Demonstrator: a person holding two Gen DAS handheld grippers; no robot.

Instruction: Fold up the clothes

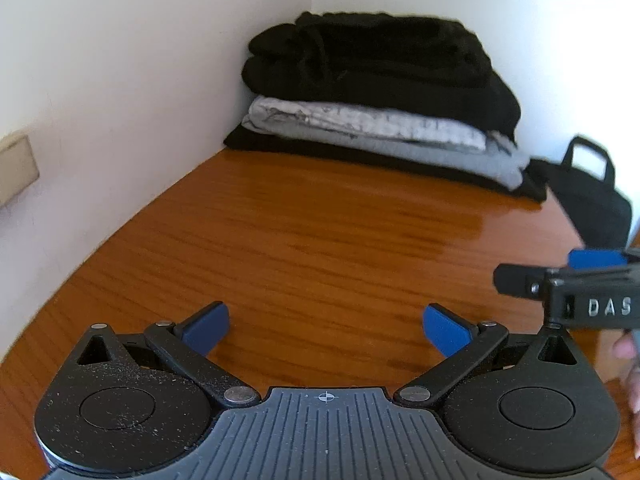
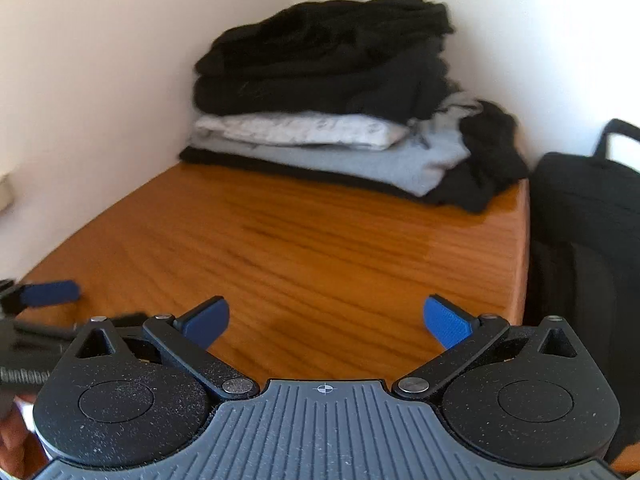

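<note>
Clothes point(image 1: 380, 92) sit folded in a stack at the far corner of the wooden table point(image 1: 304, 240) in the left wrist view, black layers over grey; the left gripper point(image 1: 326, 328) hangs above bare wood, jaws spread wide and empty. Seen from the right wrist, the right gripper point(image 2: 326, 322) is likewise wide open with nothing between its pads, well short of the pile, a black bag point(image 2: 588, 216) beside the table. Soft, limp fabric probably sags and slides, so pinching a hem or corner seems best.
</note>
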